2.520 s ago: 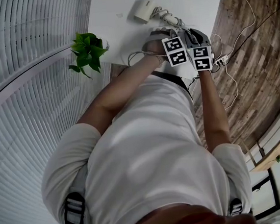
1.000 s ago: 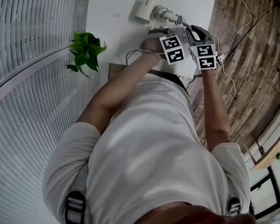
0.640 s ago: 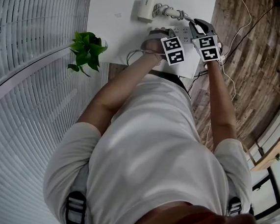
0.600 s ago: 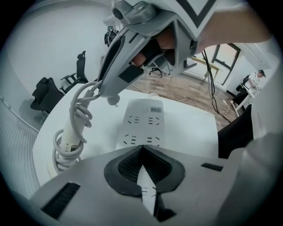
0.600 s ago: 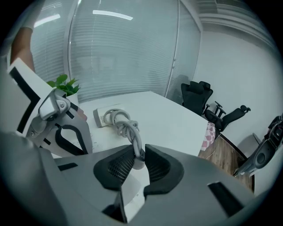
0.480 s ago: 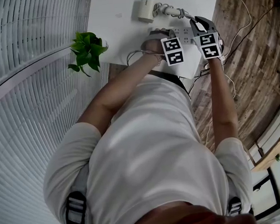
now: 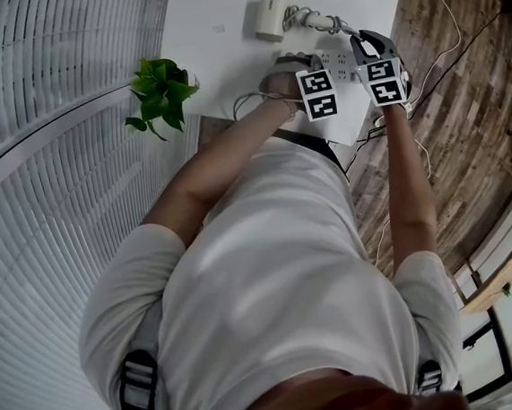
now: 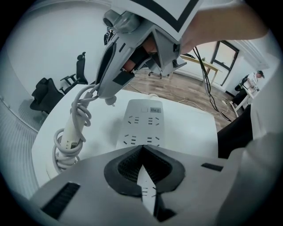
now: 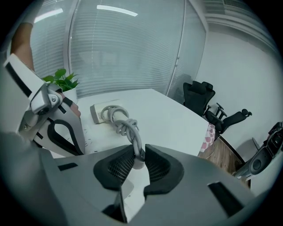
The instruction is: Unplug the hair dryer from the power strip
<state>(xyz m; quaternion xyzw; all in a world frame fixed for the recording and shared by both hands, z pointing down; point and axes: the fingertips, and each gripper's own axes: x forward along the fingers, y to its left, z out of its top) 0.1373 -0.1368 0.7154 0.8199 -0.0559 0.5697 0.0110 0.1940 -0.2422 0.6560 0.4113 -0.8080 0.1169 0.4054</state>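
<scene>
The white power strip (image 8: 143, 126) lies flat on the white table (image 7: 210, 6). My left gripper (image 8: 141, 150) is shut, its tips over the strip's near end. The right gripper (image 9: 138, 152) is shut on the white plug (image 9: 137, 162). In the left gripper view that plug (image 8: 109, 100) hangs clear above the table, off the strip, below the right gripper (image 8: 116, 75). Its grey twisted cord (image 9: 126, 126) runs to the white hair dryer (image 9: 104, 112), which lies beyond with cord looped round it. Seen from the head, the hair dryer (image 7: 267, 18) is farther up the table than both grippers.
A potted green plant (image 7: 160, 92) stands at the table's left edge by the window blinds. Black office chairs (image 9: 208, 101) stand past the far side. Thin cables (image 7: 440, 56) trail over the wooden floor on the right.
The right gripper has moved up and to the right in the head view, away from the strip, carrying the plug and cord. The left gripper has stayed put.
</scene>
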